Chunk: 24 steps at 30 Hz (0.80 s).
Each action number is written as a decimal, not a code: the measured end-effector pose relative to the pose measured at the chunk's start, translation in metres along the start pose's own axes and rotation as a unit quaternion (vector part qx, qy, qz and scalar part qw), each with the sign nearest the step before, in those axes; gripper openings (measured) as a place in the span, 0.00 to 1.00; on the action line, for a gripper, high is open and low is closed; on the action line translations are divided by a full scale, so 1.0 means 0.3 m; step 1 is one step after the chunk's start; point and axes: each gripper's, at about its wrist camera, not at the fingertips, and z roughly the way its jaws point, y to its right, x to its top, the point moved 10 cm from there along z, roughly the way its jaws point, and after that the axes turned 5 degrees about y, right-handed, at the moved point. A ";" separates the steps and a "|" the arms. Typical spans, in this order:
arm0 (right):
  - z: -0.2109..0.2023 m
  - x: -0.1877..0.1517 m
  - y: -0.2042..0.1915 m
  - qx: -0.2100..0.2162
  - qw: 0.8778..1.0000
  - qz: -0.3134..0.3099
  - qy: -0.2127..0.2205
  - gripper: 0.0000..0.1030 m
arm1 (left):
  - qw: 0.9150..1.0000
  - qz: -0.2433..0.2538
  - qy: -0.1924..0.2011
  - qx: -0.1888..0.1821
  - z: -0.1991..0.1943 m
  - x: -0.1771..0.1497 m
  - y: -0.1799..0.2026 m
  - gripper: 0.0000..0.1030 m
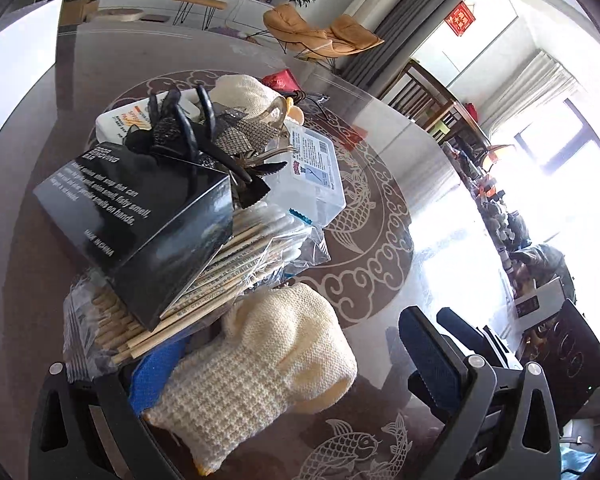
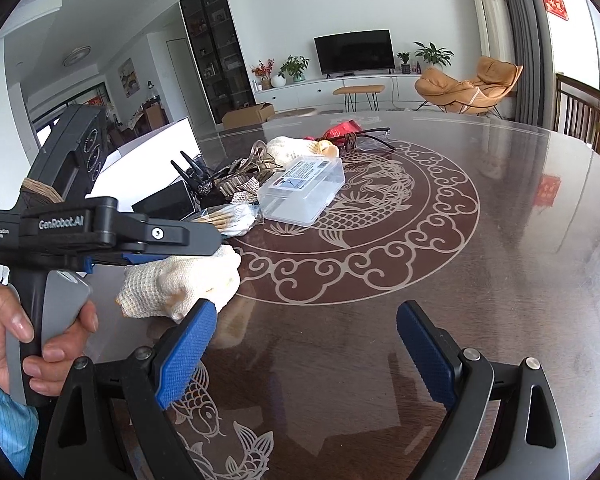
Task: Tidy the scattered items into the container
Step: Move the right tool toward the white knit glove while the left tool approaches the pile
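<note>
A cream knitted glove [image 1: 260, 360] lies on the round table between the wide-apart fingers of my left gripper [image 1: 290, 368], which is open; the glove rests against the left blue pad [image 1: 152, 376]. In the right wrist view the same glove [image 2: 180, 284] sits under the left gripper's fingers. Behind it is a pile: a black box [image 1: 140, 216], black hair clips [image 1: 180, 128], bagged cotton swabs and sticks [image 1: 228, 268], a clear plastic case [image 1: 312, 168] and a second cream glove [image 1: 244, 88]. My right gripper [image 2: 304, 354] hangs open over bare tabletop, with nothing between its fingers.
A white box-like container [image 2: 152, 148] stands at the table's far left edge. A red packet [image 2: 340, 128] and glasses [image 2: 372, 134] lie beyond the pile. A person's hand [image 2: 28, 340] holds the left gripper's handle. A wooden chair [image 2: 580, 112] stands at the table's right side.
</note>
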 end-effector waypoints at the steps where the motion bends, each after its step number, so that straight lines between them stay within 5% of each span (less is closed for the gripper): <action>1: 0.001 -0.001 -0.003 0.001 1.000 -0.002 -0.002 0.90 | 1.000 -0.002 0.005 0.009 -0.047 -0.013 -0.027 1.00; 5: 0.009 -0.004 -0.023 0.006 1.000 -0.018 -0.010 0.90 | 0.994 0.019 0.043 0.101 -0.195 -0.045 -0.145 1.00; 9: 0.035 -0.013 -0.052 0.001 0.999 -0.044 -0.032 0.90 | 0.985 0.031 0.087 0.145 -0.259 -0.008 -0.173 1.00; 13: 0.071 -0.006 -0.158 0.074 0.995 -0.032 -0.065 0.90 | 0.973 0.058 0.119 0.190 -0.267 0.083 -0.159 1.00; 16: 0.113 0.010 -0.273 0.105 0.990 -0.062 -0.075 0.90 | 0.972 0.047 0.126 0.191 -0.251 0.121 -0.155 1.00; 20: 0.211 -0.015 -0.286 0.020 0.986 -0.137 -0.096 0.89 | 0.971 0.040 0.136 0.190 -0.265 0.132 -0.155 1.00; 24: 0.195 -0.011 -0.037 -0.063 0.992 -0.030 -0.108 0.89 | 0.971 0.051 0.122 0.197 -0.244 0.112 -0.145 1.00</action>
